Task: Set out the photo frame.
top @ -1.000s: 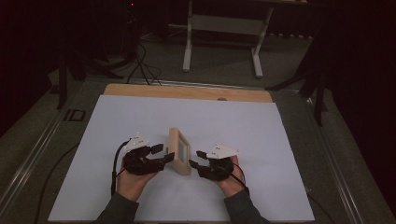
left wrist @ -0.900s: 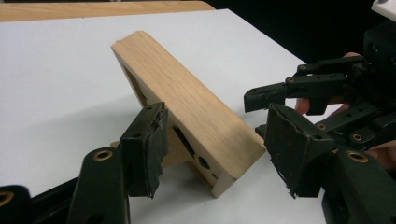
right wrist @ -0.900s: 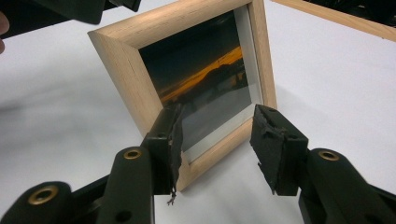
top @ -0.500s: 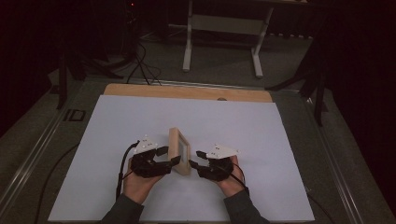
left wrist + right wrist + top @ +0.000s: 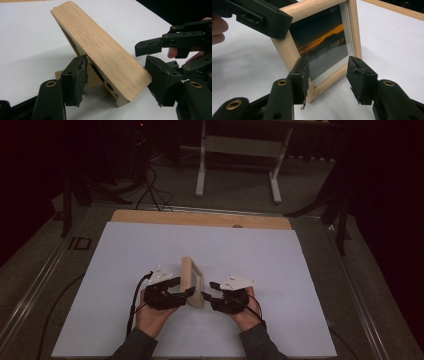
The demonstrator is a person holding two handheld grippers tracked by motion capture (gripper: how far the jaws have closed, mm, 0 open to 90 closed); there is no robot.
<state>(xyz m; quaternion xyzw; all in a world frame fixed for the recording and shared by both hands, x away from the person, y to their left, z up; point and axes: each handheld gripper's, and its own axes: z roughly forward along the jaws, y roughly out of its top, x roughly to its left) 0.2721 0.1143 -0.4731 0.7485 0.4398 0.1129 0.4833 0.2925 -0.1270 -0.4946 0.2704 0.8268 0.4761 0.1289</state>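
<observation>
Wooden picture frame (image 5: 192, 281) stands on edge, tilted, on the white sheet (image 5: 125, 255) covering the bench (image 5: 200, 218), near the front centre, between both hands.

Left hand (image 5: 150, 312) comes in from the bottom, forearm angled up and slightly inward, palm under the left gripper (image 5: 186, 293). Gripper points level toward the right, at the frame's near end. In the left gripper view its 2 jaws straddle the frame's (image 5: 100, 52) near lower corner: the left pad touches the back face beside the stand flap, the right pad sits just off the end of the top edge. Jaws moderately wide; cannot tell if they actually clamp.

Right hand (image 5: 242, 312) mirrors it, forearm angled up and inward, right gripper (image 5: 207, 296) pointing level toward the left at the same near end of the frame. In the right gripper view the frame's (image 5: 322, 42) glass front faces the camera, showing a dark photo with an orange streak. The left pad overlaps the lower wooden rail near its corner, the right pad stands clear in the air beside the frame. Jaws about half open, not gripping.

Tips of the 2 grippers are close to each other, just beside the frame's near corner. The left gripper's upper jaw also shows at top left in the right gripper view, over the frame's top rail.
</observation>
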